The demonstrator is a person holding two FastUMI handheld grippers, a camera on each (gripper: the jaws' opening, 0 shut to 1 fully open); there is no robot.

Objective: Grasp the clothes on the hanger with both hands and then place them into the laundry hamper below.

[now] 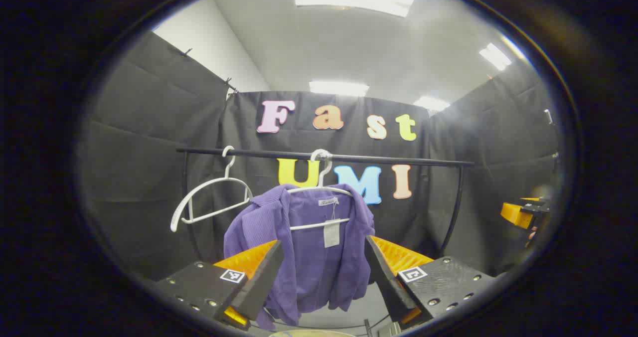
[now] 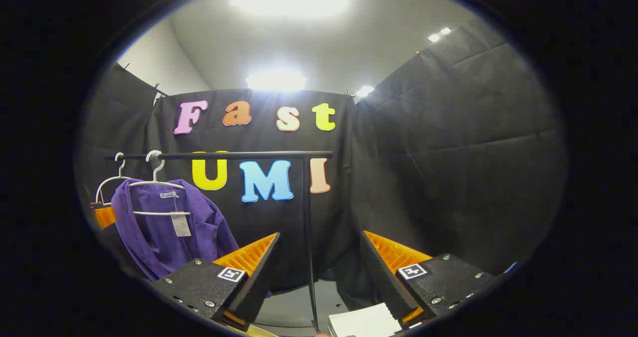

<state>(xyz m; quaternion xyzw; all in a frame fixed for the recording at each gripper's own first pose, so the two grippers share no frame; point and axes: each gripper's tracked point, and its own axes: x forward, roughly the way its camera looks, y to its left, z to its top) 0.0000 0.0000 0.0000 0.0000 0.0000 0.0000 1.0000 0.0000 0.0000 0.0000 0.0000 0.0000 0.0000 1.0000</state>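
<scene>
A purple ribbed garment [image 1: 309,247] hangs on a white hanger [image 1: 319,192] from a black rail [image 1: 324,156], with a white tag at its collar. My left gripper [image 1: 321,250] stands open in front of it, the fingers framing the garment without touching it. In the right gripper view the same purple garment [image 2: 169,232] hangs at the far left, and my right gripper [image 2: 319,242] is open, pointing past the rail's right upright [image 2: 308,227]. The other gripper [image 2: 104,216] shows at the left edge beside the garment.
An empty white hanger [image 1: 209,197] hangs left of the garment on the rail. Black cloth walls close the booth on all sides. A pale rim [image 1: 311,333] peeks in at the bottom under the garment. A white sheet [image 2: 364,322] lies low in the right gripper view.
</scene>
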